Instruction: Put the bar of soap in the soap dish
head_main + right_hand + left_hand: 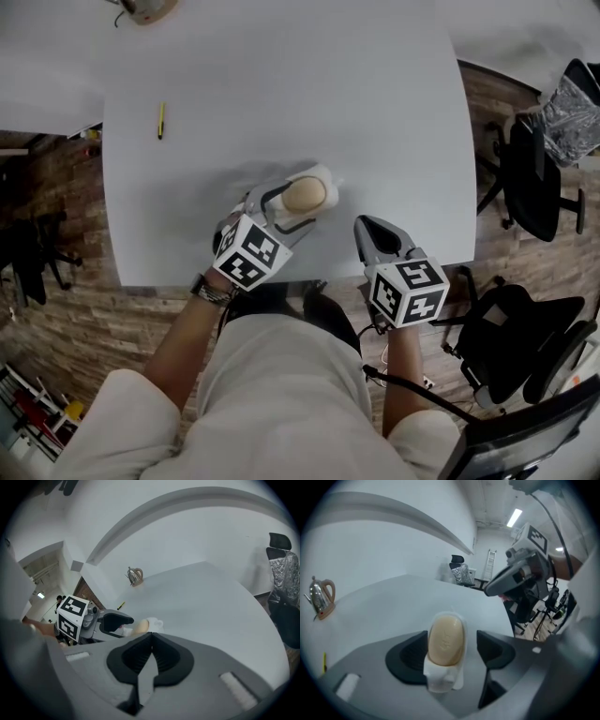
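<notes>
A tan bar of soap [303,194] lies in a white soap dish [326,175] on the white table [281,84], near its front edge. My left gripper [289,208] stands open around both, with one jaw on each side. In the left gripper view the soap [446,639] rests in the dish [440,681], and a gap shows between the dish and the right pad. My right gripper [367,230] is shut and empty, hovering to the right of the dish near the table's front edge; the right gripper view shows its jaws [150,656] pressed together and the soap [139,626] beyond them.
A yellow pencil [160,120] lies at the table's left side. A metal kettle [321,595] on a wooden stand sits at the far edge. Black office chairs [534,178] stand to the right of the table, on a wooden floor.
</notes>
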`<state>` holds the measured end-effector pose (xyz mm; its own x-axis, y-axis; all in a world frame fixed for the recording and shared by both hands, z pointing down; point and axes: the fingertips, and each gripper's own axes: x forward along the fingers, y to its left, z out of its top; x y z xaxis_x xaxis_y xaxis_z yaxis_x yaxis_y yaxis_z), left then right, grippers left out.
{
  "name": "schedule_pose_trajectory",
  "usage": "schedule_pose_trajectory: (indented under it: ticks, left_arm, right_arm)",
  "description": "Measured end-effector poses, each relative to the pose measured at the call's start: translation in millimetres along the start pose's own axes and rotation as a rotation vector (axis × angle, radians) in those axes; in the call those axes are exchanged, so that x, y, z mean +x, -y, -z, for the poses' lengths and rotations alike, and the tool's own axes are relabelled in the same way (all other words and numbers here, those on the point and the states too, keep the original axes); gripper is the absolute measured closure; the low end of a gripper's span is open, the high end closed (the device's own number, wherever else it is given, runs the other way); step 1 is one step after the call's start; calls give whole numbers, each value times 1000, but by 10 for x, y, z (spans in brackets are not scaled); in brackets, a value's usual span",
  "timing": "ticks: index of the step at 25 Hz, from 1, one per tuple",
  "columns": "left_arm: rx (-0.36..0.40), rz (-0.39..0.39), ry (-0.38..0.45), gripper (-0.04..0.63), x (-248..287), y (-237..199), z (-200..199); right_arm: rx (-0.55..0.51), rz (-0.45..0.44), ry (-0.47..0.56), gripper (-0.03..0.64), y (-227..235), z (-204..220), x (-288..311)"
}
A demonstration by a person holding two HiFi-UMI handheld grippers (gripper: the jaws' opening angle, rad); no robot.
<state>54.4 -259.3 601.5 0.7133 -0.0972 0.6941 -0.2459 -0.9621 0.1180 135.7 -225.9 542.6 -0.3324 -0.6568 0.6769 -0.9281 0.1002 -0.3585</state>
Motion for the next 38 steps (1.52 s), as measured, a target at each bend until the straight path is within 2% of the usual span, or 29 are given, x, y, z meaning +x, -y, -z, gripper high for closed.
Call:
schedule_pose_trajectory:
  ticks: [12, 20, 32, 38]
  left_arm:
    - [-23, -100, 27, 259, -215, -26, -54]
    - [-54, -131, 27, 267, -366, -14, -16]
    - [-90, -156, 81, 305, -547, 82, -121]
    - [-67, -181, 83, 344, -671, 133, -188]
  right_arm:
    - [-65, -44, 31, 614, -42, -160, -17]
    - [-105, -67, 53, 614, -120, -278, -33]
    - [-82, -103, 98, 614, -236, -324, -185]
    - [-81, -123, 140, 614, -337, -425, -263]
